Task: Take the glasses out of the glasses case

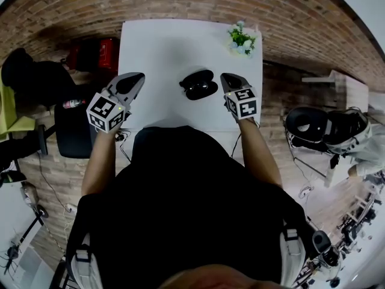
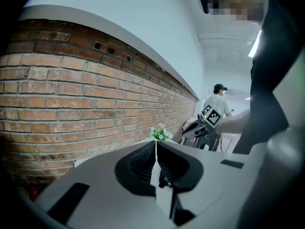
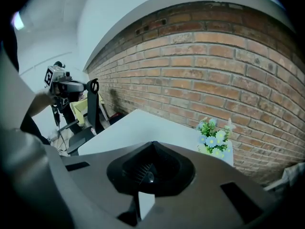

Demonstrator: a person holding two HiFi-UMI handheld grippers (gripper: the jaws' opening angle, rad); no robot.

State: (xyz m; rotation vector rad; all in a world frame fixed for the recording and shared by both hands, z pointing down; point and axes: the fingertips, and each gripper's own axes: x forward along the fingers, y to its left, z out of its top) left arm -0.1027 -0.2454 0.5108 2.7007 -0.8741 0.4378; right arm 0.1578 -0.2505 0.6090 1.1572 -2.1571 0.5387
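Seen from the head view, a white table [image 1: 162, 47] fills the upper middle of the frame, with my dark-clothed body below it. The risk I judge greatest is the smooth tabletop. The glasses case [image 1: 198, 84] is a small, rounded black thing with nothing bracing it, so a push from one side could slide it away or spin it. A second risk is pinching the glasses through the case, or dragging them out by one arm and bending them. I cannot tell from here whether the lid is up, or see the glasses themselves.

The case lies at the middle of the table's near part, between my two tools. The left gripper [image 1: 136, 79] sits to its left, well apart. The right gripper [image 1: 227, 79] sits just beside its right edge, not touching. Both tools are clenched on nothing, and in each gripper view the ribbed pads meet in a thin line. Those views aim up at a brick wall [image 2: 71, 94], so the case is out of their sight. A small potted plant [image 1: 242, 40] stands at the table's upper right corner, clear of the work.
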